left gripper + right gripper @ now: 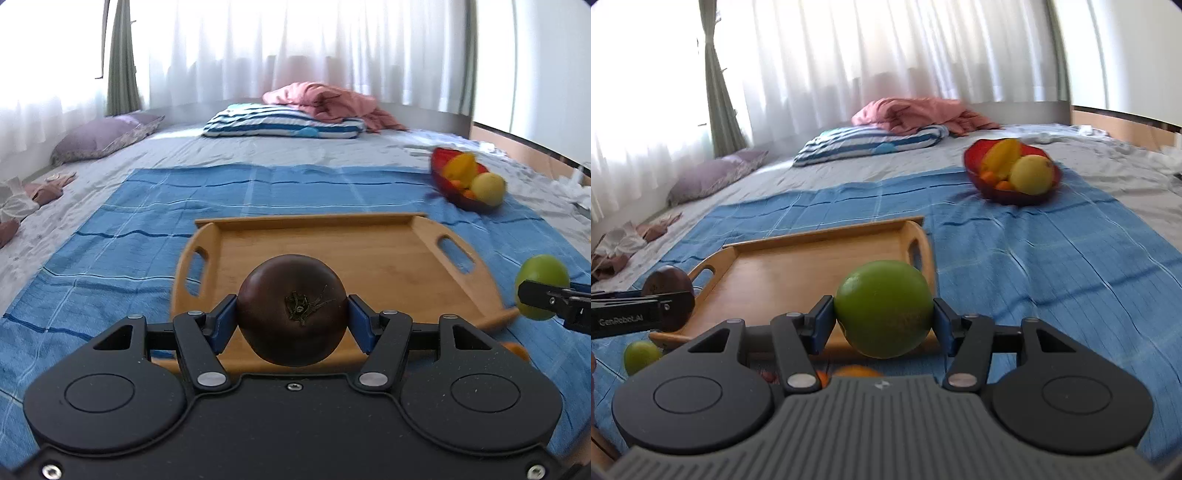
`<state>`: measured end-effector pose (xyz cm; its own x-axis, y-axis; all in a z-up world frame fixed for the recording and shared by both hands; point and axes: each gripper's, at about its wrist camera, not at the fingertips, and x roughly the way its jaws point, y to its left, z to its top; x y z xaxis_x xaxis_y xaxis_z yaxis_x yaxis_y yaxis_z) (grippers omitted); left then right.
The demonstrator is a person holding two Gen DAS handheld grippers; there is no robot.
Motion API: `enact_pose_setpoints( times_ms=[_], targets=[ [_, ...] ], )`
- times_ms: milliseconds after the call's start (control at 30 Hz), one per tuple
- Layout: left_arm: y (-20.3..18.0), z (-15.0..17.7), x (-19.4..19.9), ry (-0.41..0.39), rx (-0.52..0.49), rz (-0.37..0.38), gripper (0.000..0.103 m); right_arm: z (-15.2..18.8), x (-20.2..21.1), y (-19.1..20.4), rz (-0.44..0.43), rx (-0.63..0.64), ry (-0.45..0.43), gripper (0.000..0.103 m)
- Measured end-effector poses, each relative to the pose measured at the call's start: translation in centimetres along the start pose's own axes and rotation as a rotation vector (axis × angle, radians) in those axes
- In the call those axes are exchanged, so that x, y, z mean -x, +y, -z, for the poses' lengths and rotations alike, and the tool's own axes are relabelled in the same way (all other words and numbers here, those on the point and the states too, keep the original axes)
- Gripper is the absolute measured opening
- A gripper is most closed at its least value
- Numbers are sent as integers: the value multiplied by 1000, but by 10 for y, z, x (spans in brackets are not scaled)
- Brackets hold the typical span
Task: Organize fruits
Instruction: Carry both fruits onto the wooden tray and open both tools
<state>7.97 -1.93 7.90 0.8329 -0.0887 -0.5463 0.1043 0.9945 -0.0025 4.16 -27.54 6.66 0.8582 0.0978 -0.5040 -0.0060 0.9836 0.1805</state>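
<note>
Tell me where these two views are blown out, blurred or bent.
Left wrist view: window curtains blown out white; red bowl smeared by blur; tomato sharp; tray rim bowed by the fisheye. Right wrist view: curtains overexposed at left; bowl and green fruit soft; corners vignetted.

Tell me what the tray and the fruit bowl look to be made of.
Tray: wood, likely bamboo, with a smooth matte finish; it shows pale straight grain and cut-out handles.
Fruit bowl: red and glossy, seemingly translucent, so glass or plastic; motion blur leaves it open.
</note>
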Motion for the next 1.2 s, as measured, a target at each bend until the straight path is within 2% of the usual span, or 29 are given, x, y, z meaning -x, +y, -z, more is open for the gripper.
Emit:
enact_pose_setpoints(
  times_ms=[200, 300, 433, 633, 1200],
  targets=[
    [27, -11, -39, 91, 51, -45, 60, -20, -49, 12, -36, 50, 104, 59],
    [34, -9, -52, 116, 45, -73, 60, -22, -70, 14, -38, 53, 164, 59],
    [40, -5, -63, 149, 56, -73, 60, -19, -87, 16, -25, 54, 216, 59],
    [41, 2, -74, 182, 46, -88, 60, -13, -95, 16, -18, 56, 246, 59],
    [35, 6, -76, 170, 17, -97, 61, -10, -93, 17, -19, 60, 231, 61]
  ],
)
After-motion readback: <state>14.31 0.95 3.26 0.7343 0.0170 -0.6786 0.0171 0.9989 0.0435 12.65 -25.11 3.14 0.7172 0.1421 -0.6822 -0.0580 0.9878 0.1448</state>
